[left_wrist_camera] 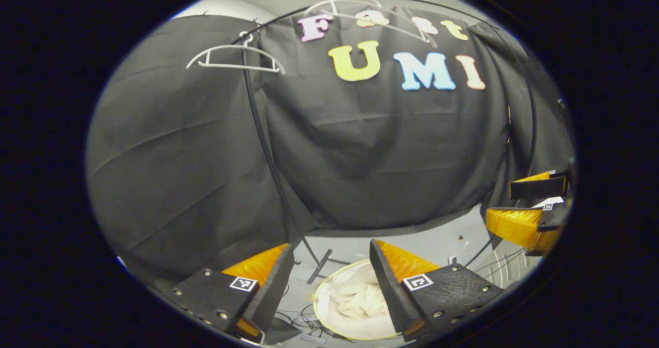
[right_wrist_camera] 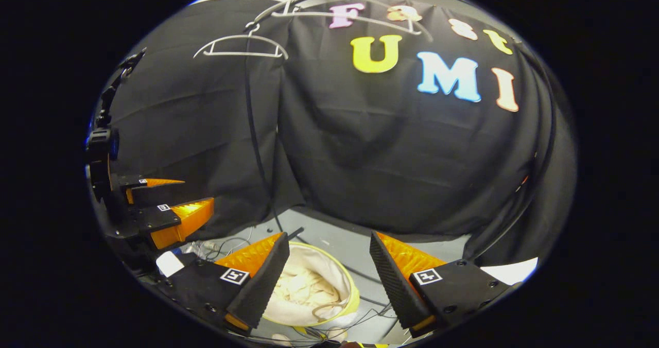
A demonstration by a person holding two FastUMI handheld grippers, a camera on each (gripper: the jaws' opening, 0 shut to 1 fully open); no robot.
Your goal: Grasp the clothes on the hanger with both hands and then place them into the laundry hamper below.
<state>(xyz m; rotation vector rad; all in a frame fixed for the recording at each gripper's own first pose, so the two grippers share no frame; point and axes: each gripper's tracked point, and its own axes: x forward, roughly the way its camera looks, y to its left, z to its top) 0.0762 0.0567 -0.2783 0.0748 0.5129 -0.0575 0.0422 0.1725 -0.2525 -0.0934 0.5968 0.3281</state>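
Note:
A round white laundry hamper (left_wrist_camera: 320, 307) (right_wrist_camera: 350, 291) with a yellow rim stands on the grey floor, below both grippers. Pale cream clothes (left_wrist_camera: 360, 299) (right_wrist_camera: 304, 289) lie crumpled inside it. My left gripper (left_wrist_camera: 332, 265) is open above the hamper, nothing between its orange and black fingers; it also appears at the left edge of the right gripper view (right_wrist_camera: 172, 196). My right gripper (right_wrist_camera: 329, 258) is open too and holds nothing; it appears at the right edge of the left gripper view (left_wrist_camera: 525, 204). A bare white hanger (left_wrist_camera: 234, 59) (right_wrist_camera: 239, 47) hangs on the black rack high up.
More bare hangers (left_wrist_camera: 370, 13) (right_wrist_camera: 340, 8) hang along the curved black rack rail (left_wrist_camera: 257, 126) (right_wrist_camera: 252, 111). Black cloth covers the back wall. Loose cables (right_wrist_camera: 226, 245) and the rack's feet (left_wrist_camera: 319, 265) lie on the floor around the hamper.

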